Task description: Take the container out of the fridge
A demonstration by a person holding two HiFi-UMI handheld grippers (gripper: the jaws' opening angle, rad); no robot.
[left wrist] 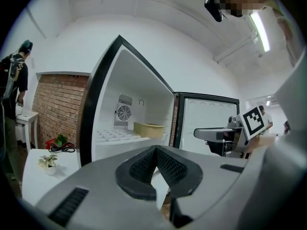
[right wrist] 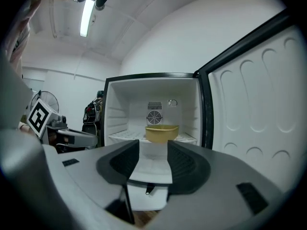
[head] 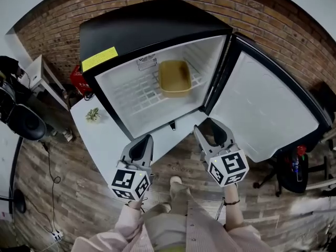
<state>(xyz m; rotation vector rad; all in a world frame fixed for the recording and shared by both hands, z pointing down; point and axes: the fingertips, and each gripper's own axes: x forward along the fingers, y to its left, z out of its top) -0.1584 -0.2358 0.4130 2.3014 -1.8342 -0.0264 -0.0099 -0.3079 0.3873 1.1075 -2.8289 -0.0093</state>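
A tan rectangular container (head: 175, 78) stands on the white wire shelf of a small black fridge (head: 152, 25), toward the shelf's right side. It also shows as the container (left wrist: 148, 129) in the left gripper view and, straight ahead, as the container (right wrist: 161, 132) in the right gripper view. Both grippers hang outside the fridge, in front of its open mouth. My left gripper (head: 142, 147) has its pads pressed together at the tips, nothing between them (left wrist: 156, 150). My right gripper (head: 213, 135) stands open and empty, the left gripper (right wrist: 153, 152) off to its side.
The fridge door (head: 262, 109) is swung wide open to the right. The fridge rests on a white table (head: 105, 135) with a small plant (head: 93, 114) on it. A brick wall stands behind. A person (left wrist: 12, 90) stands far left. A black chair (head: 294, 167) is at the right.
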